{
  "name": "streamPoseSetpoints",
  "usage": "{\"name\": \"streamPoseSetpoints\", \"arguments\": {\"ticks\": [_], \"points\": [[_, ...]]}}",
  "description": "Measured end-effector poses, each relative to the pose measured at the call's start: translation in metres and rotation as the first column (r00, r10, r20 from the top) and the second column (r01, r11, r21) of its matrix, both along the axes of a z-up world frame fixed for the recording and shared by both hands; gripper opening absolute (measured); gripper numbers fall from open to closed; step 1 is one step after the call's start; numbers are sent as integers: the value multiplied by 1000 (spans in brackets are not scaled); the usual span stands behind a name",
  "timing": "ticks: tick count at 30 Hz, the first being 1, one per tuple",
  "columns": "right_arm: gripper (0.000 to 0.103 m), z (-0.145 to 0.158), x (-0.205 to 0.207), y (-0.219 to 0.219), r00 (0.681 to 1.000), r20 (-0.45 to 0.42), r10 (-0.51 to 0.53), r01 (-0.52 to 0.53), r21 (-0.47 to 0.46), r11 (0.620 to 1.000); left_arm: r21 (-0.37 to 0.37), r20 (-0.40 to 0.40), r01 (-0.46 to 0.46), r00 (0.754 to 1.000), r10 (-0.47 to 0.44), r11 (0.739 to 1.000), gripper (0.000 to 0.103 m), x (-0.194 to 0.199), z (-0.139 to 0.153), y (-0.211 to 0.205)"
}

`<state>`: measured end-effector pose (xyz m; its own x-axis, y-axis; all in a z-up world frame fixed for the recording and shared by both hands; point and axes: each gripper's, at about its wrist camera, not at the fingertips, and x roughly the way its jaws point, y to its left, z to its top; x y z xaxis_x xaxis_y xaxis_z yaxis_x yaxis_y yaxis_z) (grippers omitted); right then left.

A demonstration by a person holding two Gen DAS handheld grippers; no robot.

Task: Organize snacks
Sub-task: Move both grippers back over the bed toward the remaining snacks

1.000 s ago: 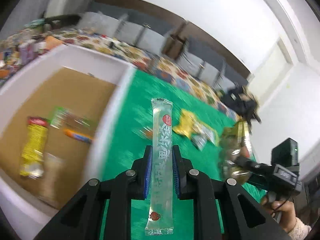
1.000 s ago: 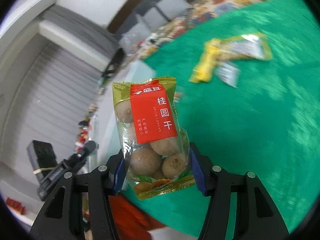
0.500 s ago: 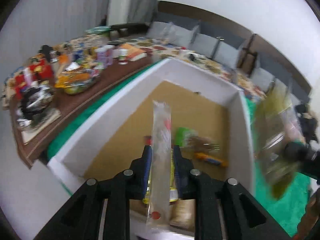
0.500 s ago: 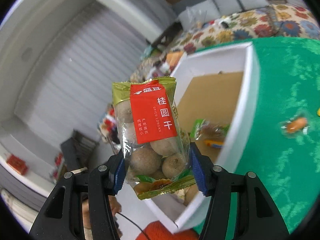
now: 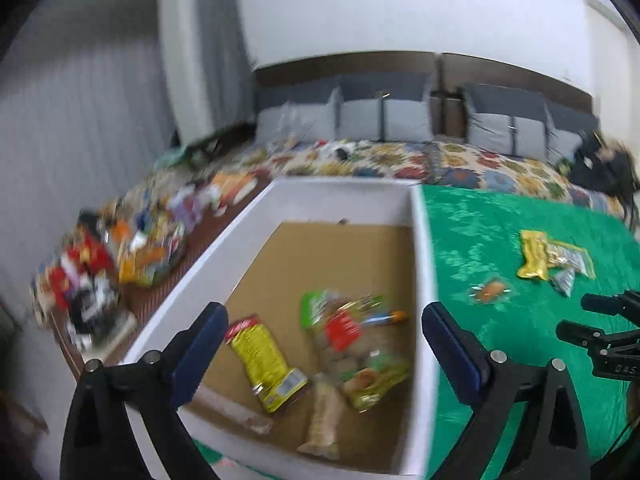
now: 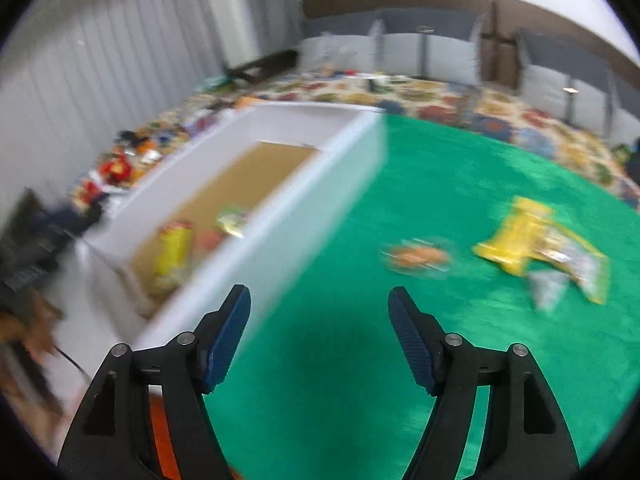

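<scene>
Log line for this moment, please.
left gripper: open, just opened, empty | right gripper: open, just opened, empty | box: holds snacks | green cloth: yellow packet left

Motion-smeared throughout the right wrist view: white cardboard box (image 6: 320,184), small orange wrapped snack (image 6: 416,258), yellow packet pile (image 6: 520,240) on green cloth. Print on the red-labelled clear bag (image 5: 352,344) inside the box unreadable. Blurred beyond telling apart: colourful clutter on the brown side table (image 5: 120,264). Box's near wall cut off by the frame bottom.
</scene>
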<state>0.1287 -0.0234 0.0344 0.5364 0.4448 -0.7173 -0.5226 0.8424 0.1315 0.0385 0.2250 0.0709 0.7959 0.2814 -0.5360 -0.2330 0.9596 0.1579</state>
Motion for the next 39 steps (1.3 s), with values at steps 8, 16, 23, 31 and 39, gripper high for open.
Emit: {"name": "streamPoseSetpoints", "arguments": {"ticks": [8, 16, 23, 31, 39], "points": [[75, -48, -5, -134, 977, -8, -214, 210, -159, 965, 34, -18, 107, 994, -106, 994, 97, 7, 18, -83], [75, -86, -32, -240, 930, 46, -365, 365, -250, 897, 87, -53, 175, 984, -171, 981, 97, 14, 14, -149], [75, -73, -39, -286, 851, 71, -520, 524, -90, 847, 140, -70, 217, 975, -209, 966, 97, 19, 12, -189], [75, -78, -33, -285, 849, 67, -525, 529, -91, 844, 161, -79, 236, 971, -226, 958, 97, 23, 10, -206], [75, -85, -32, -278, 866, 74, -494, 499, -115, 859, 162, -92, 235, 971, -222, 958, 97, 29, 5, -211]]}}
